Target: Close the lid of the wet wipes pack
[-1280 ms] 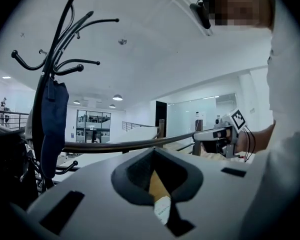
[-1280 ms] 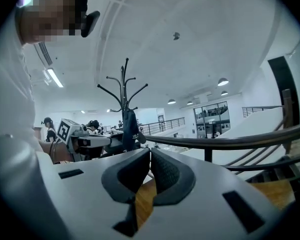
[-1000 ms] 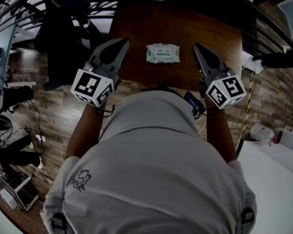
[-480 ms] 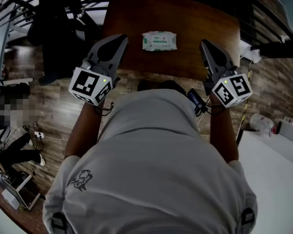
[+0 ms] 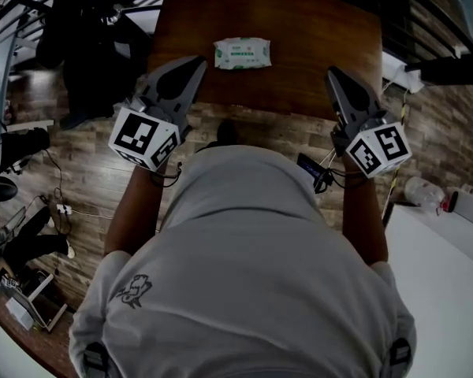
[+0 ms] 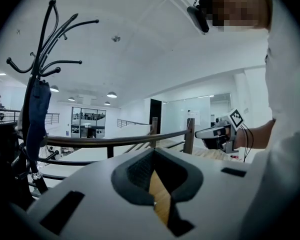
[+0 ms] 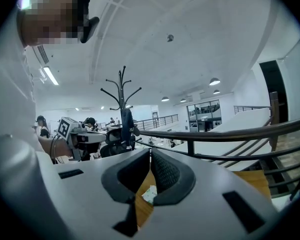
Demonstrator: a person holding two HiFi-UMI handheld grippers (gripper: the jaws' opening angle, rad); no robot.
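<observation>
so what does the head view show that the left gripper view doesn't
Only the head view shows the wet wipes pack, lying on the wooden table. Only the left gripper view shows the ceiling lights and the far glass-fronted rooms. Both show the table's wood and the right hand-held gripper.

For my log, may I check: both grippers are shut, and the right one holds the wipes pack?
Not quite: the right gripper is shut, but on nothing. The head view shows the pack lying on the table, apart from both grippers. The left gripper is indeed shut too.
</observation>
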